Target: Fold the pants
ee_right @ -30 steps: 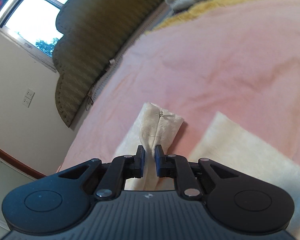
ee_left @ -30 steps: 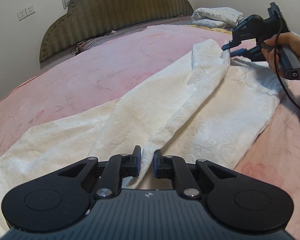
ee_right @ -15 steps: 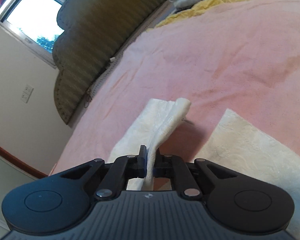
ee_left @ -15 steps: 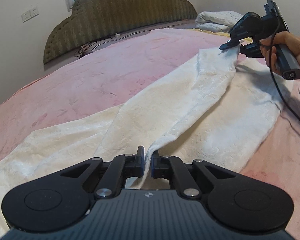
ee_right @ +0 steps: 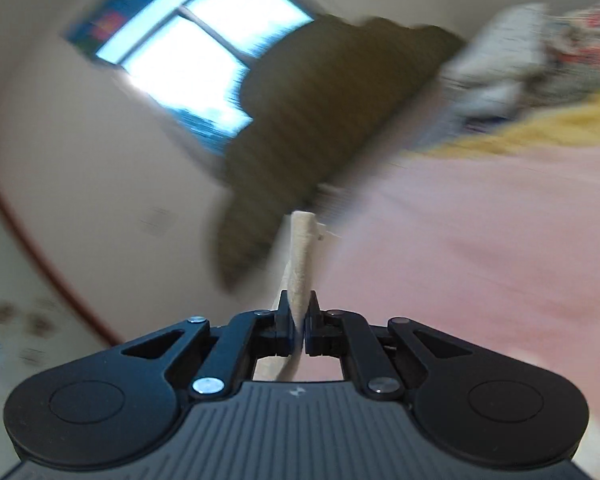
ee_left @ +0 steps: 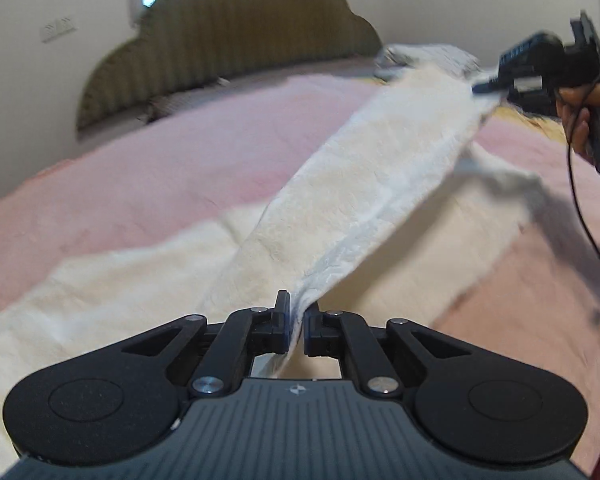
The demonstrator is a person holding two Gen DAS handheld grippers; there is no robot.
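Observation:
White textured pants [ee_left: 364, 200] lie on a pink bedspread [ee_left: 148, 184]. One leg is lifted off the bed and stretched taut between both grippers. My left gripper [ee_left: 296, 320] is shut on the near end of that leg. My right gripper [ee_left: 486, 88], seen at the upper right of the left wrist view, is shut on the far end and held high. In the right wrist view the right gripper [ee_right: 298, 320] pinches a strip of the pants [ee_right: 300, 256] that stands up between its fingers. The other leg [ee_left: 100, 300] lies flat on the bed.
An olive scalloped headboard [ee_left: 228, 52] stands at the far end of the bed. A white pillow and a yellow blanket [ee_right: 540, 124] lie at the far right. A window [ee_right: 204, 52] is in the wall behind. A cable [ee_left: 580, 200] hangs from the right gripper's handle.
Both grippers have risen, lifting the pant leg off the bed and pulling it taut. The right gripper has swung upward; its view now faces the window and is blurred.

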